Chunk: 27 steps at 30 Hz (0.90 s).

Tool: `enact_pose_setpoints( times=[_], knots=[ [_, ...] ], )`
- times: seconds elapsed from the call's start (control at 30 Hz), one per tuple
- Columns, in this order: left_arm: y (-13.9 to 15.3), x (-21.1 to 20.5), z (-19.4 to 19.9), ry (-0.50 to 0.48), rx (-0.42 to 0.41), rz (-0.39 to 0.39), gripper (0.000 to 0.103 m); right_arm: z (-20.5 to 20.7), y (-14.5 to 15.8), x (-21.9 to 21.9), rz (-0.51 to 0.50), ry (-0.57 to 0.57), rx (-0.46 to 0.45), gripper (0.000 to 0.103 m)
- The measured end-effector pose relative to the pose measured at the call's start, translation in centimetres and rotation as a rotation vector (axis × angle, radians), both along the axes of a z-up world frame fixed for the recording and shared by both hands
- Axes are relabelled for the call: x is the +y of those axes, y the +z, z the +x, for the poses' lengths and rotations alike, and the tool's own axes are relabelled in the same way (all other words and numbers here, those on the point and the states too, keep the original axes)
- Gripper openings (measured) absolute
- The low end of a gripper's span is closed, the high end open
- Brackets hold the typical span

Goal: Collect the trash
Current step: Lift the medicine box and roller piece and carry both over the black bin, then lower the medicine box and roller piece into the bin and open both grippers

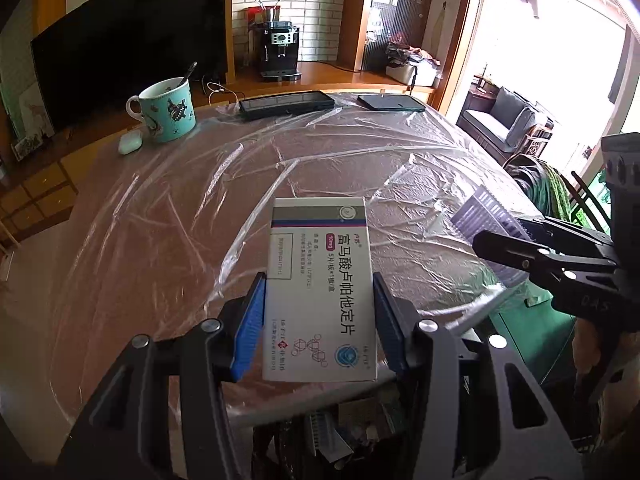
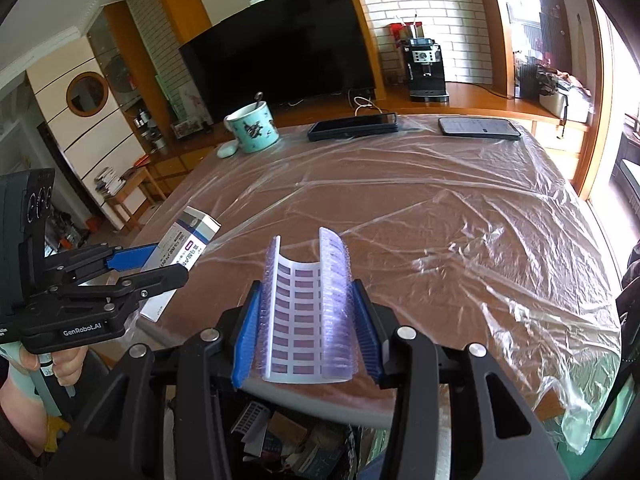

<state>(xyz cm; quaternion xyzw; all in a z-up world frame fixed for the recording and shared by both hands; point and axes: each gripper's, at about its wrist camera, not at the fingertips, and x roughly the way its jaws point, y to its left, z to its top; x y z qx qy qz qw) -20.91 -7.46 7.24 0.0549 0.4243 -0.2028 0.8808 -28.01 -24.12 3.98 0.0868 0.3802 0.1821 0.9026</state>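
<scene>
Here, in the left wrist view, a white medicine box (image 1: 322,292) with a grey and blue band and printed lettering stands at centre, over the worktop (image 1: 160,216) wrapped in clear plastic film; a teal mug (image 1: 168,110) sits at ten o'clock. The left gripper (image 1: 319,322) grips the box by its sides.

In the right wrist view, a curled white label sheet (image 2: 304,312) with purple rectangles sits at six o'clock above the worktop's near edge, clenched in the right gripper (image 2: 306,332).
</scene>
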Motion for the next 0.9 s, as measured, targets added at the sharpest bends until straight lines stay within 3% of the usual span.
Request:
enact_pose_setpoints(
  times=[0.9],
  knots=[
    [-2.0,0.8,-8.2,-0.162,0.048,0.008,0.052,-7.9,-0.8,1.2,0.008,0.171,0.025,0.043]
  ],
)
